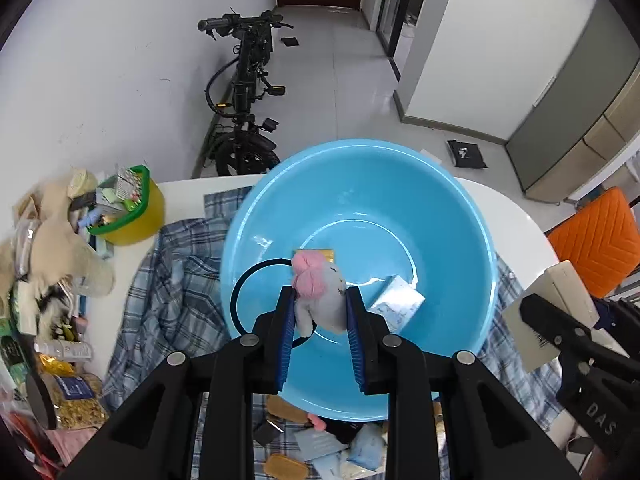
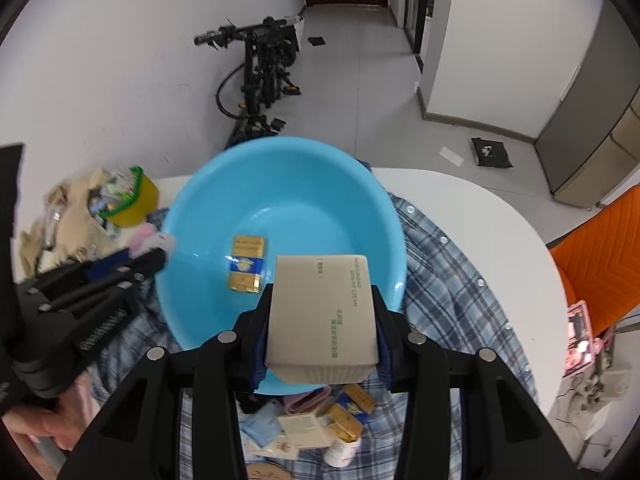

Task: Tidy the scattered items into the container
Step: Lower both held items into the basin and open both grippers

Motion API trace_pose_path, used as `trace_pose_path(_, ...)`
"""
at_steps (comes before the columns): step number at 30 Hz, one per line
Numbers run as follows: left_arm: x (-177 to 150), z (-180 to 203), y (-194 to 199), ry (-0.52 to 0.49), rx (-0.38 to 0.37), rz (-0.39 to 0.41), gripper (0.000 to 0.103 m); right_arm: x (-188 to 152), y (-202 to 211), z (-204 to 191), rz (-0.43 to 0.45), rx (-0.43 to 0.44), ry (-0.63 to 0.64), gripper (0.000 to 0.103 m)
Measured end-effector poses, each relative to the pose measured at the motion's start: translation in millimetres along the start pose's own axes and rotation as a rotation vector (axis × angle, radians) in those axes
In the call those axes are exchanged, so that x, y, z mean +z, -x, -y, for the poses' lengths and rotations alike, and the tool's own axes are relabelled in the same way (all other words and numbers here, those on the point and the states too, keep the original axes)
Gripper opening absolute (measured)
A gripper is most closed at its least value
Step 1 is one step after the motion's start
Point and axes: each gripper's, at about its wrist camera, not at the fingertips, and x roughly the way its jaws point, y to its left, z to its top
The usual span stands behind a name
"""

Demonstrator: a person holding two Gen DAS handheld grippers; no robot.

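While both grippers hang above the blue basin (image 1: 460, 240), each is clamped on something. The left gripper (image 1: 320, 300) pinches a small grey plush toy with a pink head (image 1: 320, 296) between its blue pads, the toy held upright over the basin's near side, with a black hair loop (image 1: 240, 292) trailing off to its left. The right gripper (image 2: 322, 312) grips a beige cream box (image 2: 324, 312) flat between its fingers, over the basin's near rim. Inside the basin lie a gold-and-blue packet (image 2: 246, 264) and a pale blue sachet (image 1: 398, 304). More packets and pouches (image 2: 320, 420) lie scattered on the plaid shirt (image 2: 452, 292) just below the basin, nearer than both grippers.
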Motion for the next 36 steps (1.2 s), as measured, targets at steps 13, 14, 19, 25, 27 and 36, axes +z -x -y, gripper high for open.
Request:
trace_pose_path(13, -3.6, -9.9, -78.5, 0.001, -0.046, -0.082, 0.026, 1.0, -65.6, 4.7, -0.062, 0.015, -0.016, 0.04)
trace_pose_path(14, -3.9, -11.3, -87.6, 0.001, -0.048, -0.093, 0.026, 0.0, -74.9, 6.7, -0.074, 0.025, -0.022, 0.04)
trace_pose_path(19, -6.8, -12.3, -127.0, -0.007, -0.042, -0.138, 0.026, -5.6, -118.4, 14.0, -0.132, 0.038, -0.041, 0.04)
trace_pose_path(25, -12.2, -6.1, -152.8, -0.038, -0.068, -0.165, 0.026, -7.3, -141.1, 14.1, -0.161, 0.053, -0.034, 0.04)
trace_pose_path(27, -13.7, -6.7, -158.0, -0.046, -0.044, -0.17, 0.026, -7.8, -143.7, 16.0, -0.163, 0.048, -0.029, 0.041)
trace_pose_path(36, -11.3, -6.1, -150.2, -0.03, -0.035, -0.109, 0.066, -6.1, -135.5, 21.9, -0.155, 0.051, -0.042, 0.041)
